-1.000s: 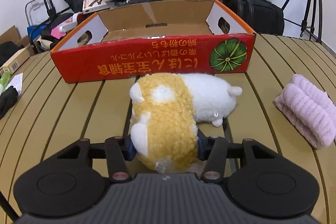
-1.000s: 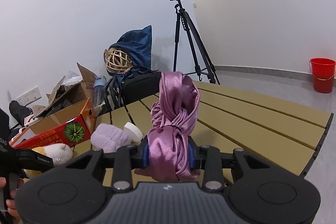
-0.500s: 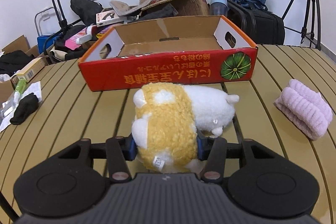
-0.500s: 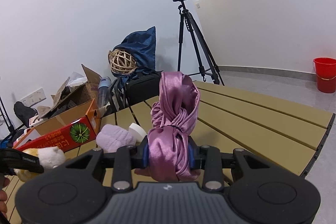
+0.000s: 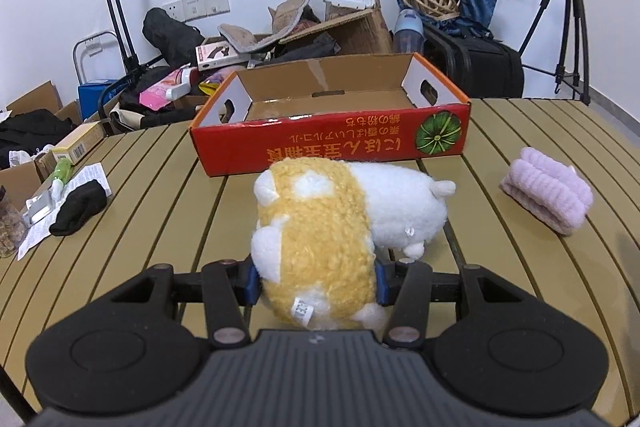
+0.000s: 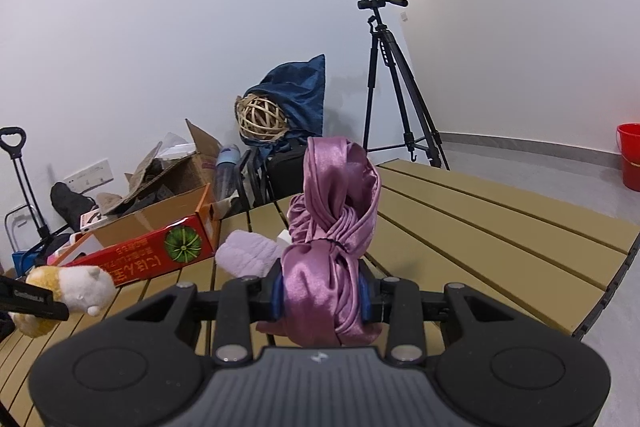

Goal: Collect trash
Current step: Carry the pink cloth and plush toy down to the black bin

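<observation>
The slatted table (image 5: 160,227) carries everything, and the red cardboard box (image 5: 332,143) on it serves as the landmark: it lies open-topped near the far edge of the table, its printed side facing the left wrist camera. Nothing can be seen inside it.

Just in front of the box, the yellow and white plush toy (image 5: 320,227) is clamped in the left gripper (image 5: 316,277). The blue pads press into its yellow end from both sides, while the white end sticks out toward the box and to the right. In the right wrist view the toy (image 6: 76,285) hangs clear of the table, in front of the box's long side (image 6: 152,255).

To the right of the box lies a folded lilac towel (image 5: 548,195), well apart from the toy. Far to the left of the box sit a black sock (image 5: 78,207) and some papers (image 5: 92,173).

The right gripper (image 6: 324,291) holds a knotted purple satin cloth (image 6: 332,239), its pads squeezing the lower bundle while the upper loop stands up above them, to the right of the box and the towel (image 6: 248,255).
</observation>
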